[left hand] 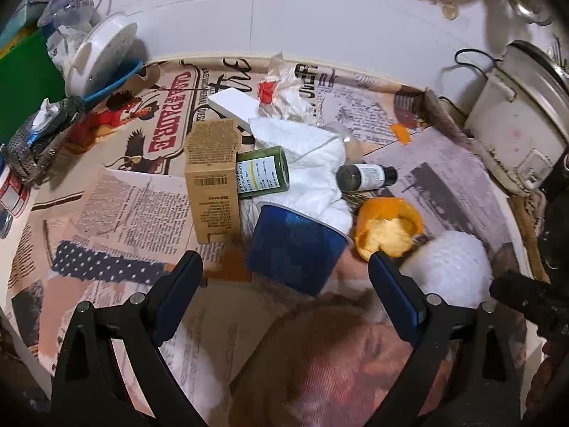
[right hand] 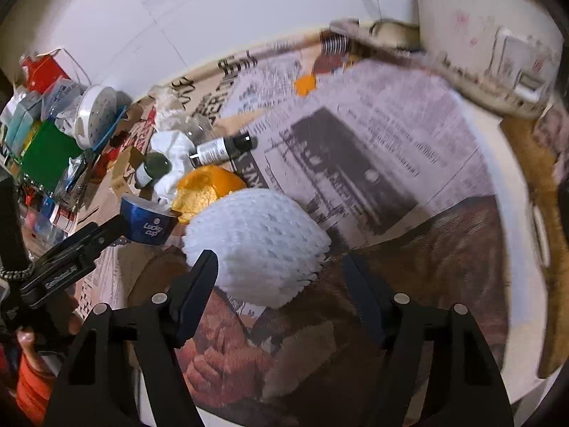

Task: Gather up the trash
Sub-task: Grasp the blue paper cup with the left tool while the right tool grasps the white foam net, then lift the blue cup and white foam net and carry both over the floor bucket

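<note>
Trash lies on a table covered in newspaper-print cloth (left hand: 124, 206). My left gripper (left hand: 284, 259) stands open, its fingers on either side of a tipped blue cup (left hand: 295, 245) and apart from it. Right of the cup are an orange peel (left hand: 387, 227) and a white foam net (left hand: 451, 263). Behind lie a brown carton (left hand: 213, 178), a green bottle (left hand: 263, 172), a small dark bottle (left hand: 366, 177) and white tissue (left hand: 309, 163). My right gripper (right hand: 280, 258) is open around the near end of the foam net (right hand: 256, 245); its right finger is clear of it.
A white rice cooker (left hand: 515, 121) stands at the right rim of the table. At the left are a white round lid (left hand: 103, 53), a green board (left hand: 25, 89) and a mesh pouch (left hand: 39, 142). A white box (left hand: 233, 106) and a crumpled wrapper (left hand: 281, 89) lie at the back.
</note>
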Available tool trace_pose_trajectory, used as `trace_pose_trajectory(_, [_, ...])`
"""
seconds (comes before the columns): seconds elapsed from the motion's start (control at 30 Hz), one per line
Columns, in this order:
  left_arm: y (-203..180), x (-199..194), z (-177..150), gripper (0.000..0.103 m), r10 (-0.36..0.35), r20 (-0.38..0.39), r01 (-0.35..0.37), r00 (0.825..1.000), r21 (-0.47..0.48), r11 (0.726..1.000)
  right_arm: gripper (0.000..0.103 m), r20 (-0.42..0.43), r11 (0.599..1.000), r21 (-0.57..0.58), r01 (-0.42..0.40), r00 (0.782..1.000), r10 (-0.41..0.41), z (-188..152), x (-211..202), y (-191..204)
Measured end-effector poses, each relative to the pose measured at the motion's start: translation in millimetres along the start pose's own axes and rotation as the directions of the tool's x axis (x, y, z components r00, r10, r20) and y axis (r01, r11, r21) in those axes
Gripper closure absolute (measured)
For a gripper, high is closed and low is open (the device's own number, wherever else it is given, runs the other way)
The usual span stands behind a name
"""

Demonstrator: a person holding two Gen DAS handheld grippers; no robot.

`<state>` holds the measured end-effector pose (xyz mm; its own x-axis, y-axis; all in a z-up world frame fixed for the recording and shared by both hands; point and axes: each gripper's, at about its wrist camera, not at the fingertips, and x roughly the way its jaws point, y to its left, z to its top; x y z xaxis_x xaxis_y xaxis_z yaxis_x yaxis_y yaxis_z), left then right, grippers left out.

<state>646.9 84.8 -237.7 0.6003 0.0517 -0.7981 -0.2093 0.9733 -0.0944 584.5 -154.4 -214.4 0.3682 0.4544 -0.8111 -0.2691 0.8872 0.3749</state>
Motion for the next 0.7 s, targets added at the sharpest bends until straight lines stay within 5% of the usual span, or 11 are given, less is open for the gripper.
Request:
trace_pose_trajectory(0.23, [-5,22,4,0.027,-0.038,-0.017,0.039,0.999,0.021,0.999,0.050,-0.064,0.993,0.067,-0.096,0.993,0.100,5,21,-6])
trace_pose_trajectory(0.3, [-7,25,3,0.039,-0.052,-0.026,0.053,0.998,0.033,0.998,0.064,-0.073,0.990,0.077,-0.114,0.990,0.120,5,24,-5])
trace_pose_trajectory(0.57, [0,8,-7,0.040,-0.083,-0.015,0.084,0.996,0.039,0.996,0.096,-0.040,0.996,0.044,-0.083,0.996,0.085,-3,18,12])
trace_pose_trajectory(0.7, [8,-13,-14,0.041,-0.096,-0.003,0.096,0.995,0.057,0.994,0.096,0.015,0.999,0.033,-0.040,0.999,0.040,-8,2,25])
